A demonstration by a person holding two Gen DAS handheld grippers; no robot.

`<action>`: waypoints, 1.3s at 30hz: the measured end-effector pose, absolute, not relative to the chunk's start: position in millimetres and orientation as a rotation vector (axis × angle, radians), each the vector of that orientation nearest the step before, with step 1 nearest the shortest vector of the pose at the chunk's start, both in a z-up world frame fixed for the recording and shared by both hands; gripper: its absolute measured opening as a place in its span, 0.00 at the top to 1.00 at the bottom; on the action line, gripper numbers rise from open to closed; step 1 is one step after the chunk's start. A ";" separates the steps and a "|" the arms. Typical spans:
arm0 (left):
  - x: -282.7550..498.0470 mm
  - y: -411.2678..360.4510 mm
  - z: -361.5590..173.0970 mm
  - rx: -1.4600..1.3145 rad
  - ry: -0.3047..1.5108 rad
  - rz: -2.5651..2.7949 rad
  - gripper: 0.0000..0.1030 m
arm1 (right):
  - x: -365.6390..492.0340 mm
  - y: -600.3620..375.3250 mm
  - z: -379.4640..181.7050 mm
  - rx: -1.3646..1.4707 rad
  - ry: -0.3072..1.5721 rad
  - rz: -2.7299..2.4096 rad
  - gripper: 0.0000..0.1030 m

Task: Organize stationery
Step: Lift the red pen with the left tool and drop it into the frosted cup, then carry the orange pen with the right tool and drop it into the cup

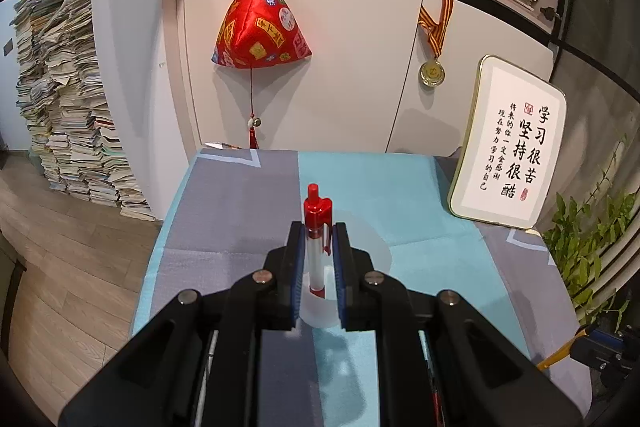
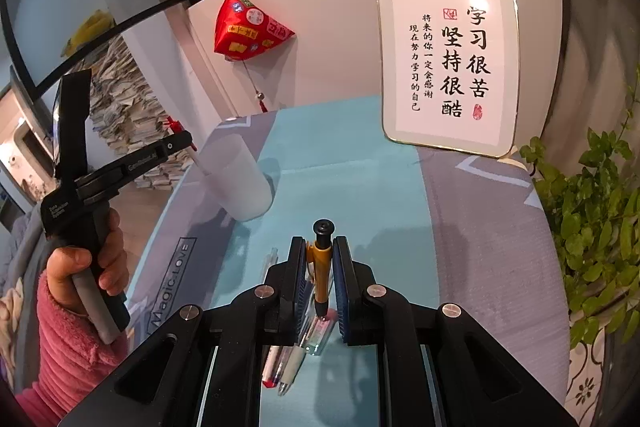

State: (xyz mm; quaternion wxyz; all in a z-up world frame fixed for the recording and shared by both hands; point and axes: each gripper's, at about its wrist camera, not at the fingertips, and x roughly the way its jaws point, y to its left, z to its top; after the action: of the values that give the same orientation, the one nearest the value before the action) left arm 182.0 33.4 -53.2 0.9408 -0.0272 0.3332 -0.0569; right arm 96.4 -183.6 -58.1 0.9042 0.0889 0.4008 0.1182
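Left gripper (image 1: pixel 319 241) fills the bottom of its own view, jaws closed down on a red-capped pen (image 1: pixel 317 231) with a clear barrel; cap and clicker stick out past the fingertips. Pen tip sits over the mouth of a frosted white cup (image 2: pixel 240 183); can't tell if it touches the rim. In the right wrist view a hand (image 2: pixel 86 267) in a pink sleeve holds that gripper off the table's left edge, pen angled into the cup.

Largest surface: table under a teal and grey cloth (image 1: pixel 380 183). Left edge drops straight to wood floor (image 1: pixel 72 227), open room there. Far edge butts a white cabinet (image 1: pixel 340 67). Far right corner is taken by a framed calligraphy board (image 2: pixel 448 63) leaning upright. Right edge is crowded by a leafy plant (image 2: pixel 592 227). Teal strip between cup and board is bare.

Off the table, a paper stack (image 1: pixel 68 107) stands on the floor at left, well apart. A red pyramid ornament (image 1: pixel 260 27) and a medal (image 1: pixel 432 73) hang on the cabinet front.

Right gripper (image 2: pixel 319 259) is clamped on a yellow pen (image 2: pixel 321 267) with a black clicker, near the front edge, tip pointing down at the cloth. Loose pens (image 2: pixel 296 351) lie flat just beneath it, partly hidden by the jaws.
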 end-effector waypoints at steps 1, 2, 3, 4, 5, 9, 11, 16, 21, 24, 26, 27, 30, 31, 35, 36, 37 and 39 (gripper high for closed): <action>181.8 33.1 -54.5 -0.055 0.683 -0.116 0.88 | 96.4 -183.9 -58.1 0.184 0.829 0.244 0.86; 181.6 33.0 -56.1 -0.056 0.687 -0.114 0.88 | 96.4 -184.0 -58.2 0.185 0.829 0.244 0.86; 181.6 33.7 -57.6 -0.058 0.691 -0.113 0.88 | 96.3 -184.1 -58.1 0.186 0.828 0.244 0.86; 181.3 34.0 -58.8 -0.060 0.694 -0.112 0.88 | 96.0 -184.1 -58.0 0.188 0.827 0.243 0.86; 180.9 34.5 -60.0 -0.063 0.697 -0.112 0.88 | 95.5 -184.3 -57.9 0.188 0.826 0.242 0.86; 180.9 37.3 -64.0 -0.073 0.712 -0.106 0.88 | 94.3 -184.1 -58.2 0.187 0.825 0.243 0.86; 181.3 37.3 -65.3 -0.073 0.715 -0.106 0.88 | 94.1 -184.1 -58.6 0.188 0.827 0.245 0.86; 176.7 36.5 -64.3 -0.062 0.701 -0.104 0.73 | 93.7 -183.5 -59.1 0.188 0.830 0.245 0.86; 161.7 38.1 -58.6 -0.055 0.663 -0.095 0.63 | 92.9 -182.6 -57.5 0.184 0.828 0.241 0.86; 146.3 39.1 -57.0 -0.039 0.645 -0.097 0.59 | 94.4 -180.2 -55.5 0.177 0.828 0.245 0.86; 134.3 40.7 -57.2 -0.029 0.634 -0.095 0.58 | 95.9 -177.1 -53.9 0.171 0.829 0.250 0.86; 129.9 41.8 -57.9 -0.028 0.633 -0.096 0.58 | 96.7 -175.5 -53.0 0.168 0.829 0.252 0.86; 113.9 50.0 -61.7 -0.045 0.635 -0.099 0.58 | 99.5 -167.9 -50.1 0.152 0.824 0.263 0.86; 109.4 53.2 -63.4 -0.054 0.637 -0.099 0.58 | 100.4 -165.3 -49.2 0.147 0.822 0.267 0.86; 95.0 63.8 -69.2 -0.081 0.647 -0.092 0.58 | 110.9 -149.9 -40.9 0.114 0.802 0.284 0.86; 92.0 66.0 -69.8 -0.088 0.649 -0.092 0.58 | 113.1 -145.3 -38.5 0.109 0.798 0.289 0.86; 88.3 68.0 -70.1 -0.093 0.649 -0.092 0.58 | 117.2 -139.6 -35.3 0.103 0.793 0.299 0.86; 82.8 70.8 -70.1 -0.093 0.646 -0.088 0.58 | 124.0 -129.7 -28.0 0.093 0.779 0.314 0.86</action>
State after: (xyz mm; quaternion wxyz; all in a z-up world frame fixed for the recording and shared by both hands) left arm 82.8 70.8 -70.1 0.9463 -0.0455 0.3170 -0.0434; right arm 124.0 -129.7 -28.0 0.9121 0.0452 0.3779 0.1524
